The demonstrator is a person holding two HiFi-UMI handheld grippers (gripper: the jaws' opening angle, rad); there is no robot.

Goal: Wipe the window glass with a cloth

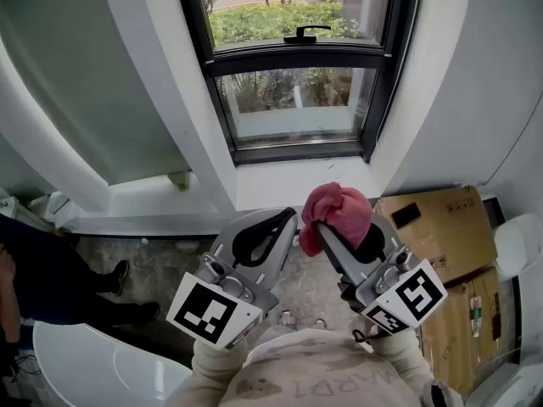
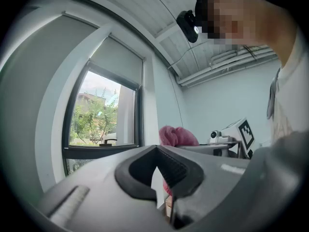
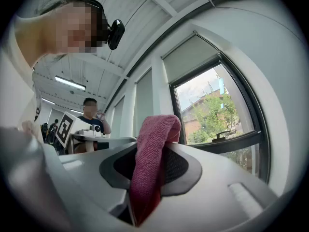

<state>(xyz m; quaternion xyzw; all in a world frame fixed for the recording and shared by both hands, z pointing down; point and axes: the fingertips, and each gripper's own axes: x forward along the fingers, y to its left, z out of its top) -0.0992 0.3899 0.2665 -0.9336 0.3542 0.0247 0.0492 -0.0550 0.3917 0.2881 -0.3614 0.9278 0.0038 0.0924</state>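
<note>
Daylight came through a black-framed window point(image 1: 297, 83) set in white walls point(image 1: 475, 75), with greenery outside. Cardboard boxes point(image 1: 437, 227) sat below it to the right, by the mottled grey floor point(image 1: 170, 257). Strip lights point(image 3: 70, 82) glowed overhead.

cloth point(image 1: 338, 214): nubby pink terry | window glass point(image 1: 293, 100): glossy | box point(image 1: 441, 227): matt cardboard

cloth point(image 1: 337, 210): pink-red | window frame point(image 1: 297, 58): black | marker cube point(image 1: 209, 312): black-and-white squares | cardboard box point(image 1: 441, 227): brown | wall point(image 1: 475, 100): white

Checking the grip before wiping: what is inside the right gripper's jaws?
The right gripper clamps a pink cloth between its jaws, with the cloth bunched above them. The cloth's lower end is hidden between the jaws.
</note>
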